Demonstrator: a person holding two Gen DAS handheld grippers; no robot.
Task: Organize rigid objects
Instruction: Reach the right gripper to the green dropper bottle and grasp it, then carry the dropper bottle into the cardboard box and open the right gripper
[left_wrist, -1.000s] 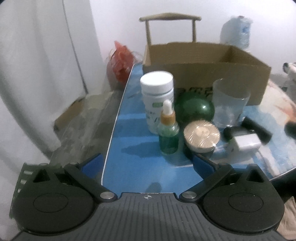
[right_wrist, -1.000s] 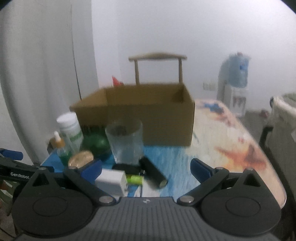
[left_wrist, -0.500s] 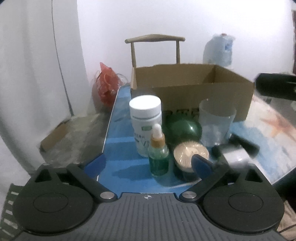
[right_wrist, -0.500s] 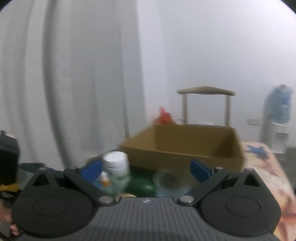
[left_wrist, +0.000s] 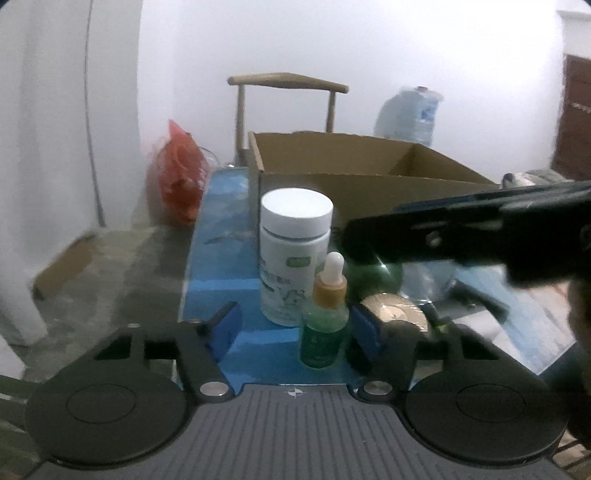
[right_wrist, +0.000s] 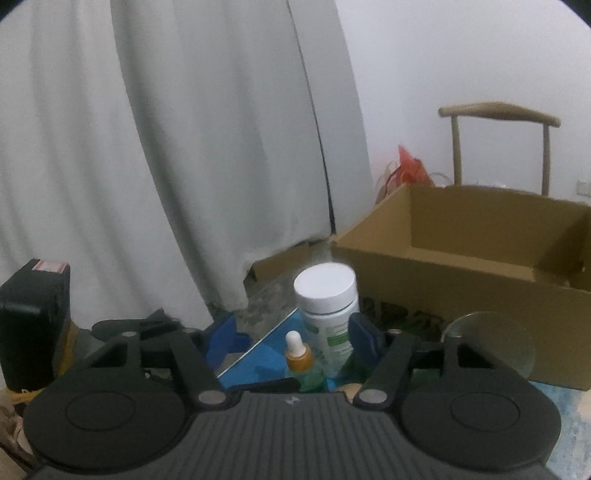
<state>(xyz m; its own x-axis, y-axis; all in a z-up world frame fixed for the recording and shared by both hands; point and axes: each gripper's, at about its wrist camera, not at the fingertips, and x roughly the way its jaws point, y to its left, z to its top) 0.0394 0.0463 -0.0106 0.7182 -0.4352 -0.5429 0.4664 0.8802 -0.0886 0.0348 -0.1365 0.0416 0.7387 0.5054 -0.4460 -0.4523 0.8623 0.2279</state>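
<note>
A white pill bottle (left_wrist: 294, 254) stands on the blue table near its left edge, with a green dropper bottle (left_wrist: 325, 317) in front of it. A gold-lidded jar (left_wrist: 397, 314), a green ball (left_wrist: 373, 277) and a clear glass (right_wrist: 491, 343) stand to the right. An open cardboard box (left_wrist: 369, 177) is behind them. My left gripper (left_wrist: 295, 328) is open and empty, with the dropper bottle just ahead between its fingers. My right gripper (right_wrist: 293, 338) is open and empty, above and to the right of the bottles (right_wrist: 327, 295); its body crosses the left wrist view (left_wrist: 480, 229).
A wooden chair (left_wrist: 288, 96) stands behind the box. A red bag (left_wrist: 179, 177) lies on the floor left of the table. A water jug (left_wrist: 410, 110) is at the back right. A white curtain (right_wrist: 166, 147) hangs on the left. The table edge (left_wrist: 188, 280) runs close by the bottles.
My right gripper has swung left and now points at the white bottle and dropper bottle. My left gripper has narrowed somewhat and moved closer to the dropper bottle.
</note>
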